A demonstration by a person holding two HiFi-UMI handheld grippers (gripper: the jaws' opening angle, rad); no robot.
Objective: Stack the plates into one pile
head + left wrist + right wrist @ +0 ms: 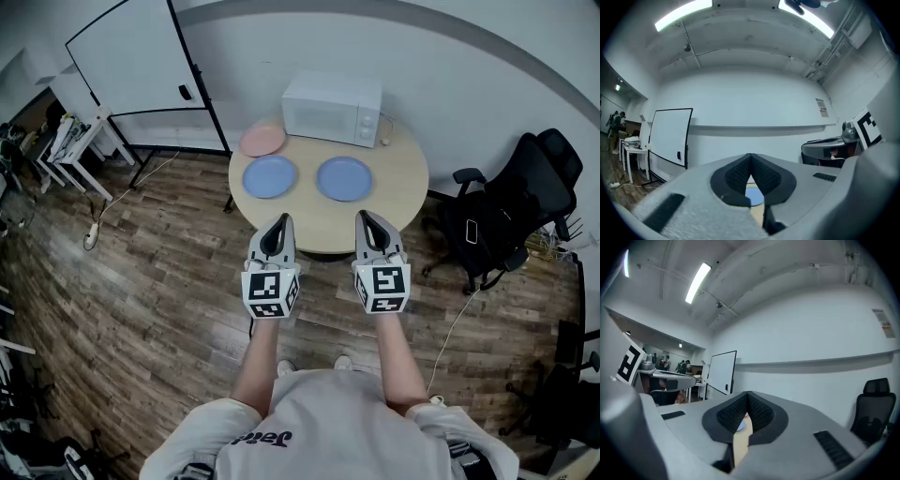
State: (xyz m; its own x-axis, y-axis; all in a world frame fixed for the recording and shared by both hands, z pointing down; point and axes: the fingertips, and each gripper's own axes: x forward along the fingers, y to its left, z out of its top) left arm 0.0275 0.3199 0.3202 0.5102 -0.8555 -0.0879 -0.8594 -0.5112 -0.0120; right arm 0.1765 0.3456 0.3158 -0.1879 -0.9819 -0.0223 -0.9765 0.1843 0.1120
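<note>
Across the table [330, 223], three plates [270, 176] lie flat, faces up

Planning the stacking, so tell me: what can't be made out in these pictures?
Left gripper view: the shut left gripper hides all but a sliver of blue plate.
Right gripper view: the shut right gripper does likewise.
Head view: pink plate too small to judge depth.

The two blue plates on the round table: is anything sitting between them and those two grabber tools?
Nothing visible. Only bare table lies between the shut left gripper and the left blue plate, and between the shut right gripper and the right blue plate. The microwave and pink plate sit beyond them.
</note>
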